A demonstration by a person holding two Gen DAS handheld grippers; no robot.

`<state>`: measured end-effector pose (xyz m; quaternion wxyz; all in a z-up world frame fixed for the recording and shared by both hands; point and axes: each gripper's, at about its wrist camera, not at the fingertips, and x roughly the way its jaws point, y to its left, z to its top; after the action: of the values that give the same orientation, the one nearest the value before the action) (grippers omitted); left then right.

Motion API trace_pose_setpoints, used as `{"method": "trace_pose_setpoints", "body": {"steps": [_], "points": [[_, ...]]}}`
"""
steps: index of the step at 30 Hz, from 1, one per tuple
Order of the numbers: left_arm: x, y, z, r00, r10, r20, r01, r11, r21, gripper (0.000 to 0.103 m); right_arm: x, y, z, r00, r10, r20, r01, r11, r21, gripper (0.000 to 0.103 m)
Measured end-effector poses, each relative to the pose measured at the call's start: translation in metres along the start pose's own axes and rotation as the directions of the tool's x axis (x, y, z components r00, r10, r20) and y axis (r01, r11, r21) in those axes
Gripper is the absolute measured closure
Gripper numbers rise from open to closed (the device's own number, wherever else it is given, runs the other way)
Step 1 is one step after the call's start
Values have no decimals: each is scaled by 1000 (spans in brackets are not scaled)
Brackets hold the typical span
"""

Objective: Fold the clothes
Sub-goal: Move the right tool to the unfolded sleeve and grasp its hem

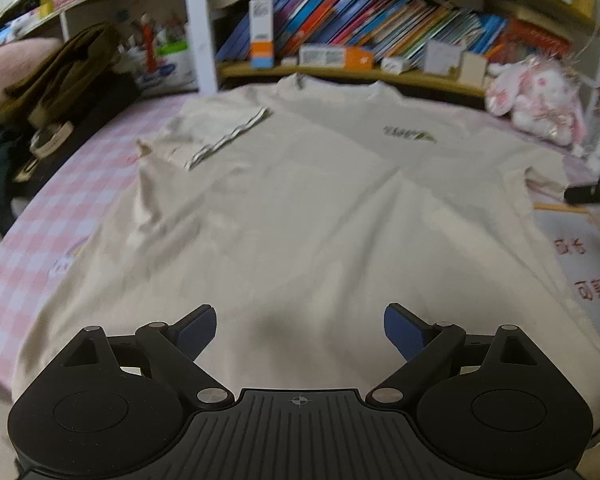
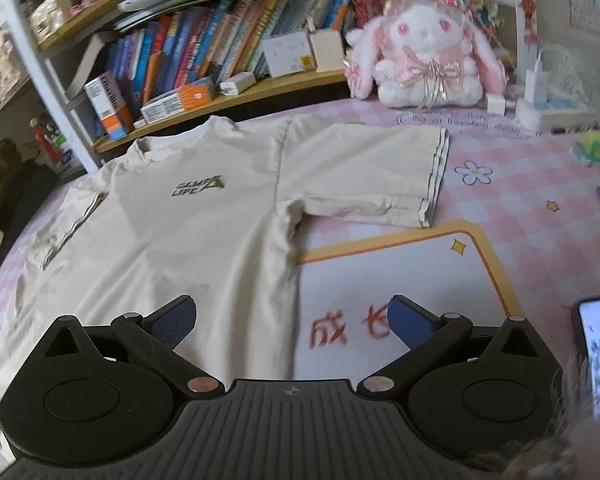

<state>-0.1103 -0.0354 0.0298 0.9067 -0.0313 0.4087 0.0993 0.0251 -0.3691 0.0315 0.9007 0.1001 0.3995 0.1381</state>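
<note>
At the bottom of each frame, the left gripper (image 1: 300,330) and the right gripper (image 2: 294,320) hang with fingers spread wide, holding nothing. Just beyond them the cream T-shirt (image 1: 300,208) lies face up on the pink checked bed (image 2: 520,200), collar toward the bookshelf (image 1: 340,68) at the top. Its left-of-frame sleeve (image 1: 216,132) is turned in over the chest; the other sleeve (image 2: 380,172) lies flat, stretched toward the right. Folding looks partway: that outspread sleeve likely needs pinching at its cuff.
</note>
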Motion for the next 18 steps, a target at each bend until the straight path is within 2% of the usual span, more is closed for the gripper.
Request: {"method": "trace_pose_setpoints", "body": {"steps": [7,14,18], "points": [[-2,-11,-8,996,70,-60,-72,997,-33,10,33,-44,32,991,107,-84,-87,972,216,0],[1,-23,-7,992,96,-85,-99,995,-30,10,53,-81,49,975,186,-125,-118,901,417,0],[0,-29,-5,991,102,-89,-104,994,-17,10,58,-93,52,970,221,-104,-144,861,488,1]]}}
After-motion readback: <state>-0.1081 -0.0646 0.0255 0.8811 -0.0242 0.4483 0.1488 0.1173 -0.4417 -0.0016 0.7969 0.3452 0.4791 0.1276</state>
